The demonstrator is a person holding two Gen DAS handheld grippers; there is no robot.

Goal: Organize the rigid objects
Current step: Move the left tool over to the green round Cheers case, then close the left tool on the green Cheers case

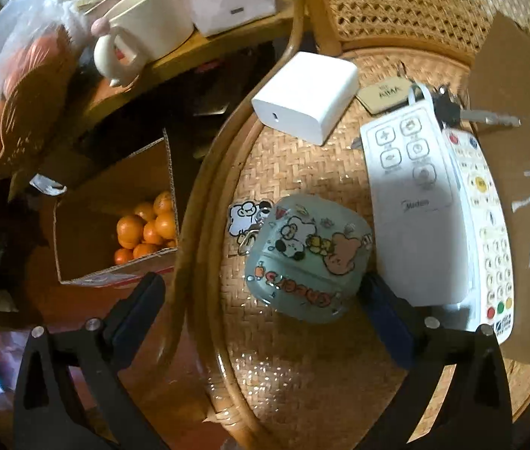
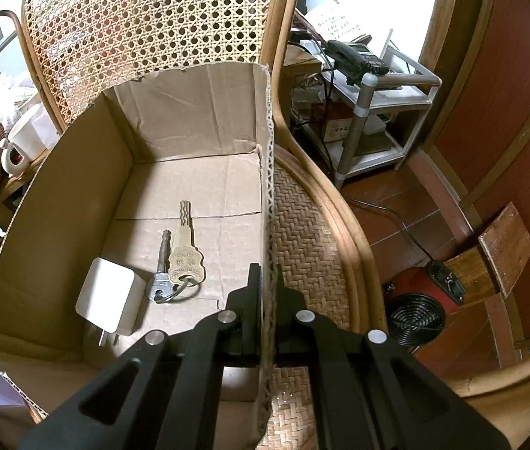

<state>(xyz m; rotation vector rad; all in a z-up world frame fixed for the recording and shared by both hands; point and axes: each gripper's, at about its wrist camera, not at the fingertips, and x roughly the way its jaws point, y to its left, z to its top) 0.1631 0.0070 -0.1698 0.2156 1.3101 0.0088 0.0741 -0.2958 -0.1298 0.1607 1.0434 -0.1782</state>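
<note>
On the woven chair seat [image 1: 302, 172] lies a pale green earbud case [image 1: 306, 262] with cartoon stickers and a charm. My left gripper [image 1: 261, 283] is open and straddles it: the right finger [image 1: 385, 311] is close to the case's corner, and the left finger [image 1: 141, 300] hangs wide, past the seat's rim. Beyond the case lie a white charger [image 1: 306, 97], a white remote [image 1: 411, 202], a second remote with coloured buttons [image 1: 482, 232] and a bunch of keys [image 1: 452, 108]. My right gripper [image 2: 266, 285] is shut on the cardboard box's side wall [image 2: 268, 187]. A white plug [image 2: 109, 296] and two keys [image 2: 182, 258] lie inside the box.
A carton of oranges [image 1: 144, 228] stands on the floor left of the chair. A cream mug [image 1: 144, 26] and a white box sit on a low table behind it. To the right of the chair are a red fan heater [image 2: 415, 315] and a shelf with a telephone [image 2: 362, 60].
</note>
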